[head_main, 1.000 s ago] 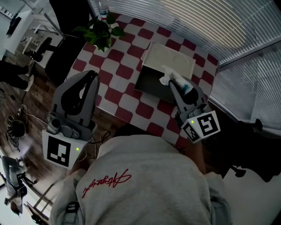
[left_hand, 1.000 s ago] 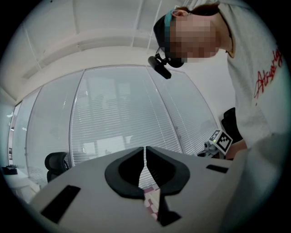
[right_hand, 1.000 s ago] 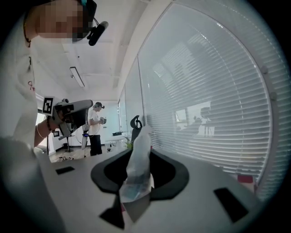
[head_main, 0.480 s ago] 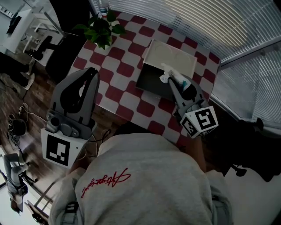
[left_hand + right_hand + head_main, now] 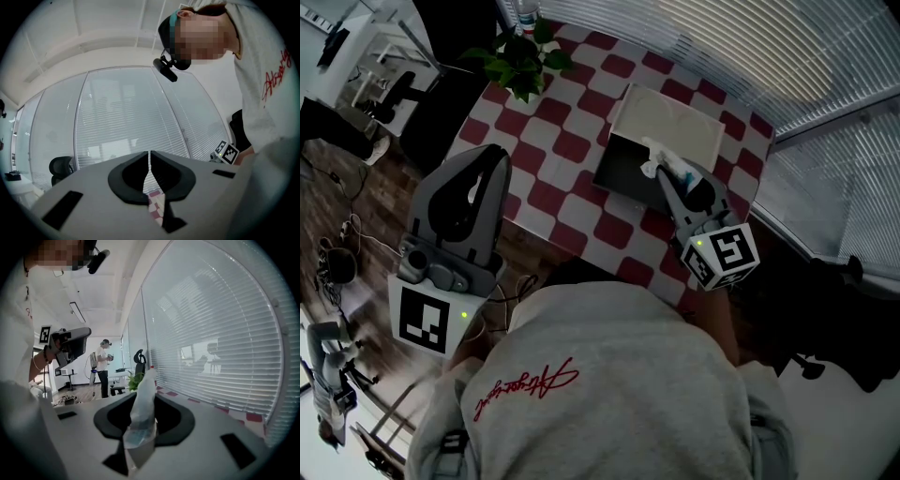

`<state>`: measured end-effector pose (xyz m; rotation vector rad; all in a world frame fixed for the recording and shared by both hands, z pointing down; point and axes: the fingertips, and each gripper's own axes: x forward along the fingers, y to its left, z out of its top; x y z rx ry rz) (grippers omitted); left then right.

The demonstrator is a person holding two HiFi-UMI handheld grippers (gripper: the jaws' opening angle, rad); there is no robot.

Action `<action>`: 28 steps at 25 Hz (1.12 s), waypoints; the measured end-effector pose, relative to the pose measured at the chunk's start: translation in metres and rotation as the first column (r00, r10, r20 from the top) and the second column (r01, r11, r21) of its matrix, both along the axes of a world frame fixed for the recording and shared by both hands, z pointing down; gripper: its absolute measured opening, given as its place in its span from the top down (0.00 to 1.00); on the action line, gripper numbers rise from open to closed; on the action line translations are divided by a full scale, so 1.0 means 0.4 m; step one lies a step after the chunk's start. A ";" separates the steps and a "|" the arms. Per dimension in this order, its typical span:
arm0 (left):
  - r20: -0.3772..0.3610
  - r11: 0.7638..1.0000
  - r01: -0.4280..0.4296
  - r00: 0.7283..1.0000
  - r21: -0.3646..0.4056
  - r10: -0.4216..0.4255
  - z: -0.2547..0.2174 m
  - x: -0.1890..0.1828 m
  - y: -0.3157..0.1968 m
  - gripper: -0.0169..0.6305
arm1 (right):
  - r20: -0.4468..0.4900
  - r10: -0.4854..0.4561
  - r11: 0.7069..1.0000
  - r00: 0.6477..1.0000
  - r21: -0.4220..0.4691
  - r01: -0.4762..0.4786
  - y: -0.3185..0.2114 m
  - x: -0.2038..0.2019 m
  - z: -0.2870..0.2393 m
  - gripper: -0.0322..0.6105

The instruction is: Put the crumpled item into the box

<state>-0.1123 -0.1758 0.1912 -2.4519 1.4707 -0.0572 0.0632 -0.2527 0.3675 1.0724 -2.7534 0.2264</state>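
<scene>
A dark open box (image 5: 614, 171) with a white raised lid (image 5: 667, 122) stands on the red-and-white checkered table (image 5: 553, 178). My right gripper (image 5: 667, 172) hangs over the box's near right corner, shut on the crumpled white item (image 5: 651, 159), which sticks out past the jaw tips above the box's inside. In the right gripper view the crumpled item (image 5: 142, 408) stands pinched upright between the jaws of the right gripper (image 5: 144, 397). My left gripper (image 5: 492, 159) is held off the table's near left side, shut and empty; its jaws meet in the left gripper view (image 5: 150, 161).
A potted plant (image 5: 520, 61) and a bottle (image 5: 523, 14) stand at the table's far left corner. Window blinds (image 5: 750, 56) run along the far side. A person (image 5: 101, 366) stands farther off in the room, near office chairs.
My right gripper has sunk a little toward the box with the crumpled item still in it. The left gripper has kept still.
</scene>
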 end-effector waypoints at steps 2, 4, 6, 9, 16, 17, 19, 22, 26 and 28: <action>-0.001 1.000 0.002 1.000 0.000 -0.002 0.001 -0.002 0.000 0.93 | -0.012 -0.002 1.000 1.000 -0.002 0.002 -0.001 -0.003 0.009 0.77; -0.001 1.000 0.003 1.000 -0.001 -0.003 0.001 -0.002 0.000 0.93 | -0.019 -0.005 1.000 1.000 -0.006 0.005 -0.003 -0.005 0.016 0.77; -0.001 1.000 0.005 1.000 -0.001 -0.005 0.001 -0.003 -0.001 0.93 | -0.022 -0.008 1.000 1.000 -0.011 0.007 -0.005 -0.007 0.022 0.77; -0.001 1.000 0.009 1.000 -0.001 -0.009 0.001 -0.005 -0.001 0.93 | -0.027 -0.012 1.000 1.000 -0.020 0.011 -0.007 -0.010 0.032 0.77; 0.002 1.000 0.019 1.000 -0.002 -0.018 0.002 -0.008 0.000 0.93 | -0.042 -0.021 0.999 0.999 -0.035 0.020 -0.010 -0.015 0.055 0.77; 0.003 1.000 0.019 1.000 -0.003 -0.019 0.002 -0.008 0.000 0.93 | -0.045 -0.022 0.999 0.999 -0.037 0.021 -0.010 -0.015 0.058 0.77; 0.004 1.000 0.022 1.000 -0.004 -0.022 0.002 -0.009 0.002 0.93 | -0.049 -0.024 0.999 0.999 -0.042 0.022 -0.011 -0.015 0.063 0.77; 0.002 1.000 0.028 1.000 -0.005 -0.028 0.002 -0.012 0.004 0.93 | -0.055 -0.028 0.998 0.998 -0.049 0.025 -0.012 -0.018 0.073 0.77; 0.003 0.999 0.034 0.999 -0.007 -0.034 0.005 -0.016 0.007 0.93 | -0.068 -0.036 0.998 0.997 -0.059 0.032 -0.013 -0.024 0.089 0.77; 0.002 0.999 0.037 0.999 -0.008 -0.037 0.006 -0.017 0.007 0.93 | -0.072 -0.039 0.997 0.997 -0.064 0.035 -0.013 -0.026 0.096 0.77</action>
